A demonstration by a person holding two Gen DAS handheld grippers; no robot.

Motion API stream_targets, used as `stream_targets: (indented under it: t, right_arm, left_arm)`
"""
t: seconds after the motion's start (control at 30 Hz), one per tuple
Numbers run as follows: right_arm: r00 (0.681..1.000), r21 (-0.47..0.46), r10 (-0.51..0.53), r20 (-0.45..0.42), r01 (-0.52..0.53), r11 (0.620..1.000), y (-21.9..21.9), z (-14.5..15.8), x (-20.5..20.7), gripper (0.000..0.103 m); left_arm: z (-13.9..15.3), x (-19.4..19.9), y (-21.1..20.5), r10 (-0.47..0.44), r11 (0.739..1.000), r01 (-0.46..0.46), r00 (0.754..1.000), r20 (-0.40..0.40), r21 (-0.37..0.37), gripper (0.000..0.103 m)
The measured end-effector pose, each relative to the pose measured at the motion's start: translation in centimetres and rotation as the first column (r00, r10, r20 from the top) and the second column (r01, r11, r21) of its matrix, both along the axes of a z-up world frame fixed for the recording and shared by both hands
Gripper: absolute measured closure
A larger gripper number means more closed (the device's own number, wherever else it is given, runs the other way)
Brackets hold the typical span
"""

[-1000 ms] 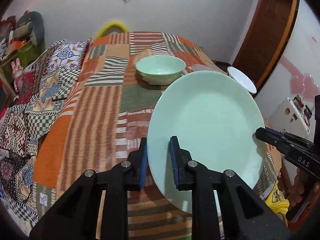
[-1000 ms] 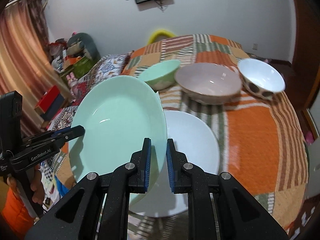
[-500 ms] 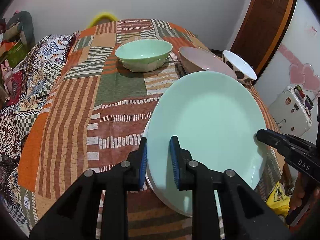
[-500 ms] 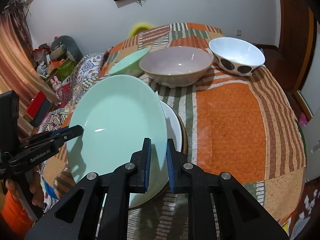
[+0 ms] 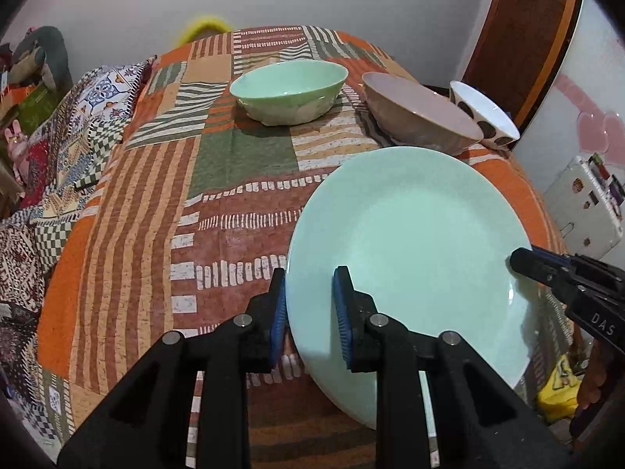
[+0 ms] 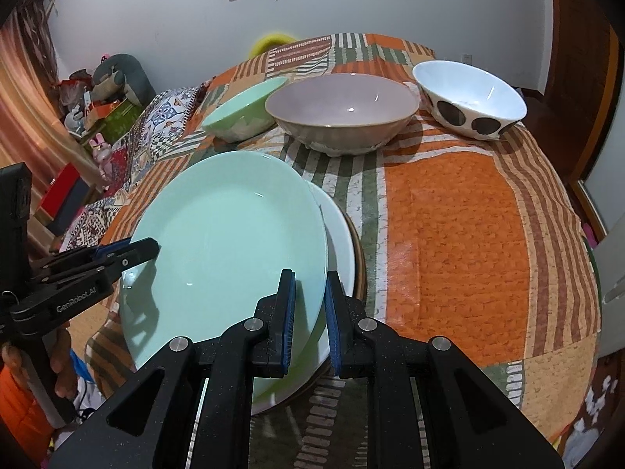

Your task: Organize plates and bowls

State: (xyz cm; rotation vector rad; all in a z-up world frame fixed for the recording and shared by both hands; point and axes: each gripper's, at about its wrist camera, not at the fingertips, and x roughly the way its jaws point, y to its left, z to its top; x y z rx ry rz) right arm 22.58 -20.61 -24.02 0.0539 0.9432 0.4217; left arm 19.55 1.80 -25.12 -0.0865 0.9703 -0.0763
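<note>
Both grippers hold a mint-green plate (image 5: 410,250) by opposite rims. My left gripper (image 5: 310,314) is shut on its near-left edge, and my right gripper (image 6: 308,312) is shut on its right edge. The green plate (image 6: 218,254) sits low over a white plate (image 6: 341,234) that rests on a brown plate (image 6: 360,258). Whether it touches the white plate is unclear. At the back stand a green bowl (image 5: 289,90), a pinkish-grey bowl (image 6: 341,111) and a white bowl with dark spots (image 6: 468,97).
The table wears a patchwork orange, green and striped cloth (image 6: 461,242). A patterned bed or sofa (image 5: 35,203) lies to the left. A wooden door (image 5: 519,39) and a white appliance (image 5: 582,211) are on the right.
Both grippers carried the green plate toward the table and lowered it over the white plate. The bowls now appear closer in both views.
</note>
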Motion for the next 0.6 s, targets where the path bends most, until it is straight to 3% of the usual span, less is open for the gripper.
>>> stream_targets:
  t: [0.17, 0.6]
  right_arm:
    - [1.0, -0.016, -0.002, 0.015, 0.002, 1.0, 0.15, 0.09, -0.11, 0.089]
    - [1.0, -0.03, -0.015, 0.012, 0.015, 0.999, 0.43, 0.26, -0.39, 0.087]
  left_arm:
    - [-0.2, -0.07, -0.67, -0.012, 0.998, 0.012, 1.0, 0.012, 0.054, 0.08]
    - [-0.22, 0.01, -0.11, -0.003, 1.0, 0.003, 1.0, 0.0, 0.015, 0.08]
